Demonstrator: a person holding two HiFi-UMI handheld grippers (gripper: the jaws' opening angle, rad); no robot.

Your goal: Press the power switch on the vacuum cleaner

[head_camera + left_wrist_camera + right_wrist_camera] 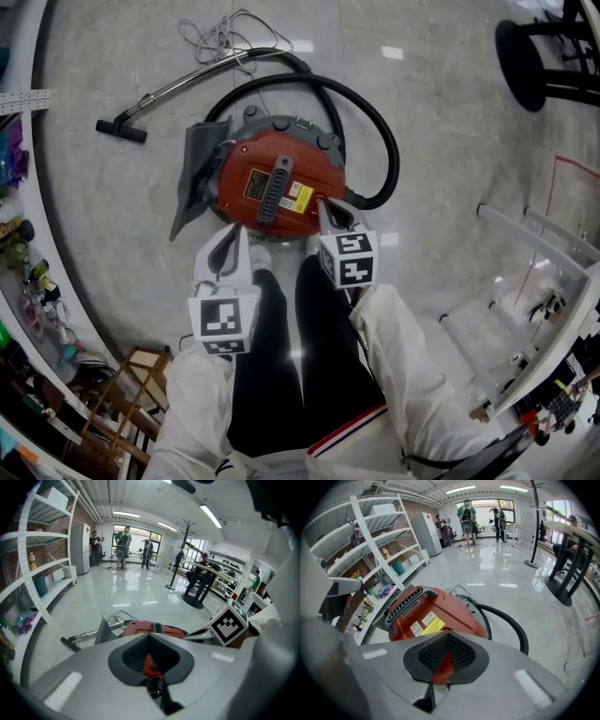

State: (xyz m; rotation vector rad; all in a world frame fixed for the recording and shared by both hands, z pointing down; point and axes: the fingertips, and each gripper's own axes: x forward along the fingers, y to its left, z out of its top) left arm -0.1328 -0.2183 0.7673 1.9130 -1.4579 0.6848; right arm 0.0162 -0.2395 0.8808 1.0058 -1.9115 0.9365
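The red vacuum cleaner (277, 183) sits on the pale floor just ahead of my knees, with a grey handle (274, 187) and yellow label on top. Its black hose (380, 141) loops round the right side to a metal wand and floor nozzle (122, 131) at the left. Grey round buttons (281, 123) lie on its far end; which is the power switch I cannot tell. My left gripper (240, 232) is shut and empty, just short of the near left edge. My right gripper (322, 202) is shut too, tip over the near right edge (440, 613).
A grey flap (197, 173) sticks out at the vacuum's left. A coiled cord (220, 37) lies beyond it. White shelving (28, 234) curves along the left, a white rack (534, 244) stands at the right, a black stool base (525, 56) at far right. People stand far off (123, 545).
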